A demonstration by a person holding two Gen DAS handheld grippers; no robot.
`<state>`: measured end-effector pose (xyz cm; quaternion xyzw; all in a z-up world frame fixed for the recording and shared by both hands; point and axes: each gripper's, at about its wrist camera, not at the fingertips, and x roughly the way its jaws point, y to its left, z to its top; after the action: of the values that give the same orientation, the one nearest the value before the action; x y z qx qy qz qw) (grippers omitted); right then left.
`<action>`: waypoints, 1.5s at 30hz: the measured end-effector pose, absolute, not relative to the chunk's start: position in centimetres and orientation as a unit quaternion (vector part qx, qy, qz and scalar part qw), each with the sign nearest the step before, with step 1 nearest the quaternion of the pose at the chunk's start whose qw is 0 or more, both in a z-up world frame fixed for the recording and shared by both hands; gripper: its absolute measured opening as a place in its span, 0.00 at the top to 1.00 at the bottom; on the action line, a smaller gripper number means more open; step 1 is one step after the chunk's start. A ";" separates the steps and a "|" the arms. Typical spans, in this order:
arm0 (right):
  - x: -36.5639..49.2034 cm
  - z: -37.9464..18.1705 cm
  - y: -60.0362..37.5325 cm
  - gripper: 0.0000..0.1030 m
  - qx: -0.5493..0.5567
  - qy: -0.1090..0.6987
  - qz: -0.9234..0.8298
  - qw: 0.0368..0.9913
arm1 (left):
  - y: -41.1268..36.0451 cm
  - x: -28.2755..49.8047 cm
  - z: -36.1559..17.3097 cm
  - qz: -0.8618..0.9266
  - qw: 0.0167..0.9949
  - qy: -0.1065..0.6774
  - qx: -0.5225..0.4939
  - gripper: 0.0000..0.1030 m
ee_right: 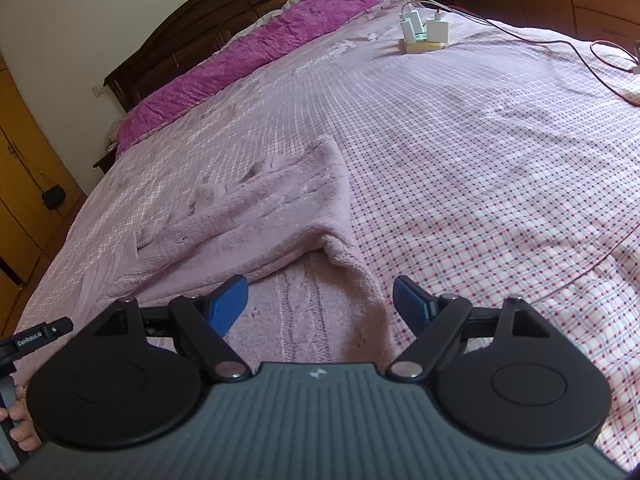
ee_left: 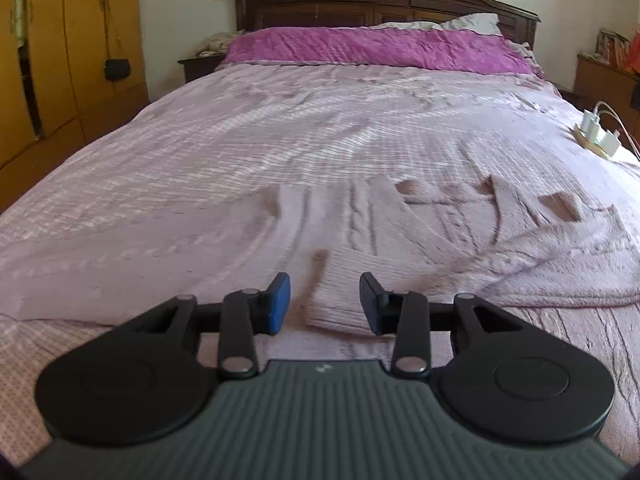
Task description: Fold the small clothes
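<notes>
I have the left tongs (ee_left: pixel 324 304) part-open with nothing pinched – a ribbed cuff of the pink fleece garment (ee_left: pixel 420 232) lies on the bed between and just ahead of the pads, which do not press it. The right tongs (ee_right: pixel 320 306) stand wide and empty over the garment's near portion.

The garment (ee_right: pixel 272 216) lies flat on the checked bedspread (ee_right: pixel 500 168), near the foot of the bed and toward my side. In the right view its long axis runs from near the tongs away toward the headboard (ee_right: pixel 208 12), slanting a little rightward; the far end looks like a squared fold, though I cannot tell hem from shoulder. One fold appears laid already, a thick edge standing proud across the near part.

My judgement for the step: take the cuff low and square, pinch both layers of fleece only – not the bedspread beneath – and carry it across parallel to the long axis so the edges meet. The charger block (ee_right: pixel 420 32) sits well apart
</notes>
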<state>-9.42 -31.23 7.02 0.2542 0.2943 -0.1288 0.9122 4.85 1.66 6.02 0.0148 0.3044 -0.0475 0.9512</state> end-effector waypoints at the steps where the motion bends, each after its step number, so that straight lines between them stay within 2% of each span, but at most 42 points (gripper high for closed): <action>1: -9.4 7.1 -31.1 0.18 0.254 0.294 -0.128 0.912 | 2.0 4.9 6.3 -0.047 0.951 0.305 0.011 0.61; 10: -9.0 7.9 -30.2 0.18 0.248 0.300 -0.126 0.912 | 5.7 4.9 9.1 -0.048 0.953 0.299 -0.007 0.60; 14: -8.7 8.3 -30.0 0.18 0.242 0.300 -0.122 0.915 | 6.8 5.6 9.3 -0.045 0.950 0.307 -0.023 0.50; 26: -6.8 8.6 -30.9 0.18 0.289 0.308 -0.104 0.900 | 6.1 10.4 5.8 -0.105 0.917 0.373 -0.094 0.49; 36: -5.0 6.5 -32.3 0.18 0.363 0.315 -0.096 0.871 | 3.7 11.8 2.9 -0.118 0.916 0.379 -0.054 0.49; 42: -4.8 5.6 -33.2 0.18 0.388 0.307 -0.098 0.863 | 3.4 12.2 2.7 -0.132 0.917 0.371 -0.066 0.50; 43: -4.8 5.6 -33.3 0.18 0.393 0.304 -0.099 0.862 | 3.4 12.2 2.7 -0.137 0.916 0.370 -0.069 0.60; 44: -4.8 5.5 -33.4 0.18 0.397 0.302 -0.099 0.861 | 3.3 12.3 2.7 -0.147 0.914 0.371 -0.074 0.82; 45: -4.8 5.5 -33.5 0.18 0.401 0.299 -0.099 0.860 | 3.3 12.4 2.7 -0.156 0.911 0.372 -0.084 0.87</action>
<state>-4.77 -33.46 5.49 0.4009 0.2989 -0.0987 0.8604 12.35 3.33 2.69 -0.0840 0.3723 -0.1564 0.9110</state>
